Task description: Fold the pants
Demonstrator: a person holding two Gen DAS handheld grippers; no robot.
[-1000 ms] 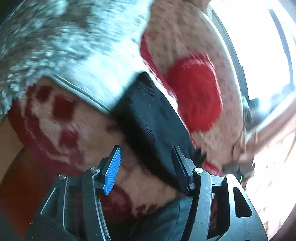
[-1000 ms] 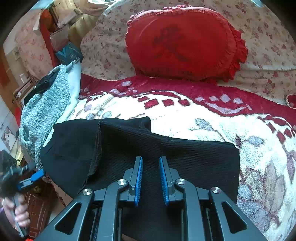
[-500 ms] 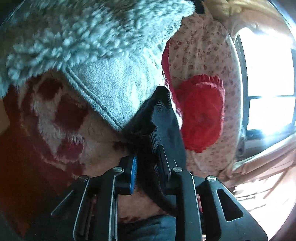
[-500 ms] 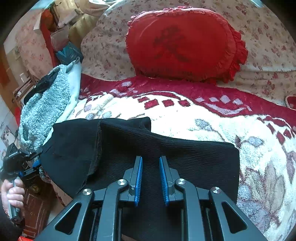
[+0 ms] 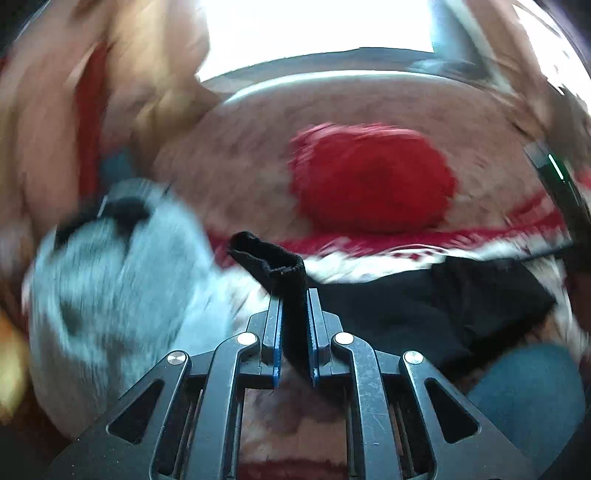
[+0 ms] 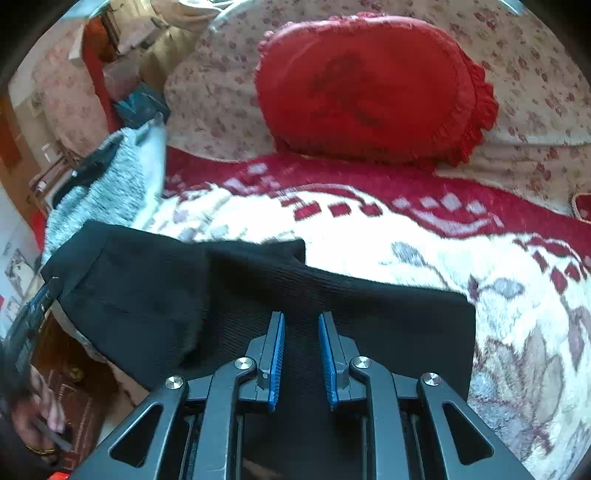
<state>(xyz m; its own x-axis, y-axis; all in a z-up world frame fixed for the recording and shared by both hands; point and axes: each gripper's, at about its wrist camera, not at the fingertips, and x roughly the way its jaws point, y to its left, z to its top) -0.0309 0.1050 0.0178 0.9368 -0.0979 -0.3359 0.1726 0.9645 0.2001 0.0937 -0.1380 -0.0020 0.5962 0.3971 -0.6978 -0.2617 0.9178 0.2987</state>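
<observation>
We see a sofa back in cream floral fabric (image 6: 535, 85) | a red frilled cushion (image 6: 369, 92) leaning on it | seat under a red-and-white plush blanket (image 6: 406, 236) | grey fleece throw (image 6: 107, 192) at the left end | bright window (image 5: 314, 33) behind (washed out) | cluttered furniture far left.

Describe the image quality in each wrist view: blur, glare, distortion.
Left wrist view: heavy motion blur smears the red cushion and grey fleece, the window at the top is blown out white, and only the left gripper and the pinched black pants look sharp. Right wrist view: mostly crisp and evenly lit, slight softness at the left edge, with fisheye bending and dark corners.
</observation>
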